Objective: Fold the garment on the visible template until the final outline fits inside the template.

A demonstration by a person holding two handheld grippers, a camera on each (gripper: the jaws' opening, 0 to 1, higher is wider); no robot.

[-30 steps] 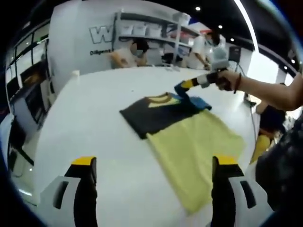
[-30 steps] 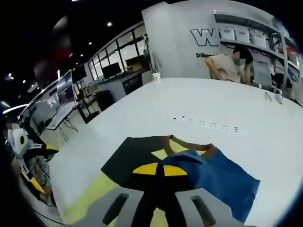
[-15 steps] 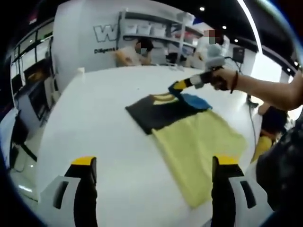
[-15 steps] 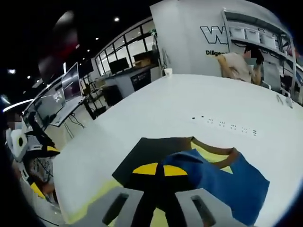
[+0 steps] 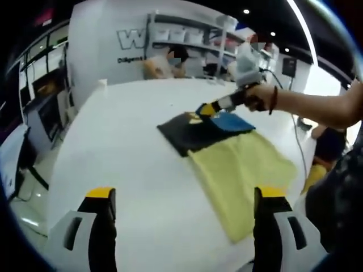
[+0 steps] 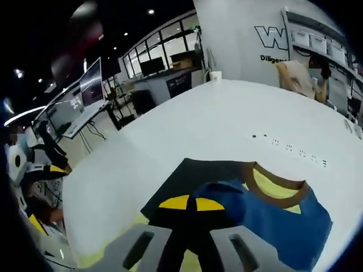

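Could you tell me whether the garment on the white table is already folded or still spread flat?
Partly folded: the black, blue and yellow garment is doubled over, its blue part pinched in the right hand-held gripper, beside the yellow template.

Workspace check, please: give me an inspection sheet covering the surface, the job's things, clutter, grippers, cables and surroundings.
Surface: white table, large, mostly bare.
Job's things: garment in black, blue and yellow, lying partly on the yellow template; blue part folded over it.
Clutter: a row of small dark marks on the table.
Grippers: left gripper open, holding nothing, above the near table edge; right gripper shut on the garment, held by a hand.
Cables: nothing seen.
Surroundings: shelving, wall lettering, monitors, people at the far side.
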